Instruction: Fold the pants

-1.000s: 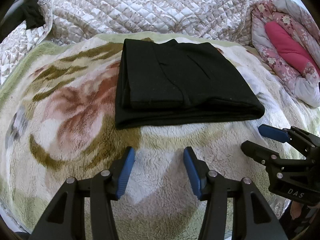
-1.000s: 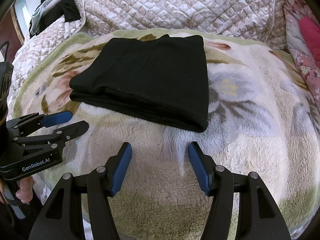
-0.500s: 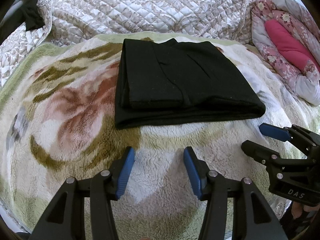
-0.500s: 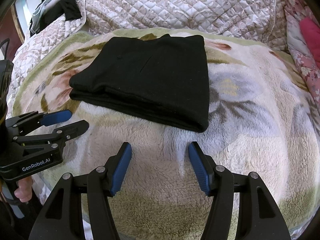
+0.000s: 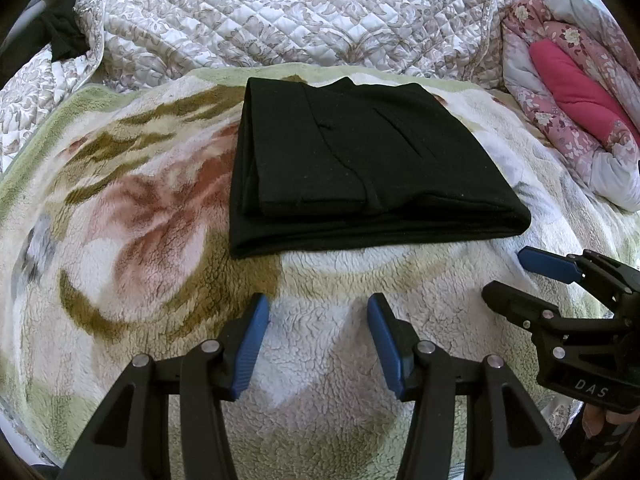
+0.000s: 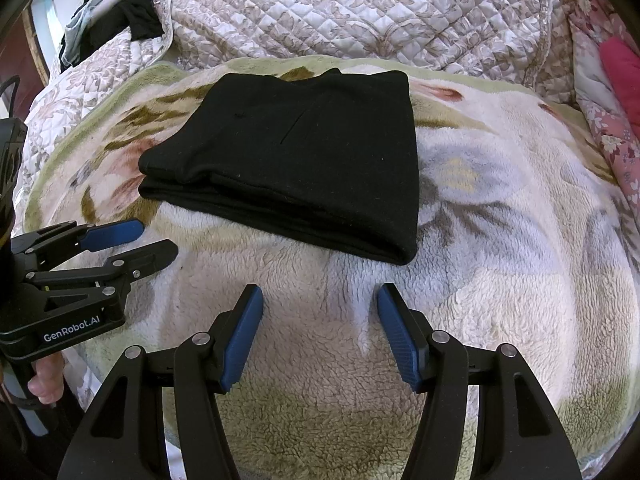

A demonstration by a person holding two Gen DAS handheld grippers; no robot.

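Note:
Black pants [image 5: 360, 164] [image 6: 296, 168] lie folded into a flat rectangle on a fluffy flowered blanket [image 5: 132, 240] [image 6: 500, 240]. My left gripper [image 5: 318, 308] hovers open over bare blanket, just short of the pants' near edge, nothing between its blue pads. My right gripper [image 6: 320, 298] is likewise open and empty, a little in front of the pants' near right corner. Each gripper shows in the other's view: the right gripper [image 5: 508, 276] at the right edge, the left gripper [image 6: 156, 240] at the left edge, both apart from the cloth.
A quilted beige bedspread [image 5: 288, 12] [image 6: 360, 12] rises behind the blanket. A pink flowered duvet roll [image 5: 568, 92] lies at the right. Dark clothes [image 6: 116, 16] are piled at the back left. A hand [image 6: 44, 380] holds the left gripper's handle.

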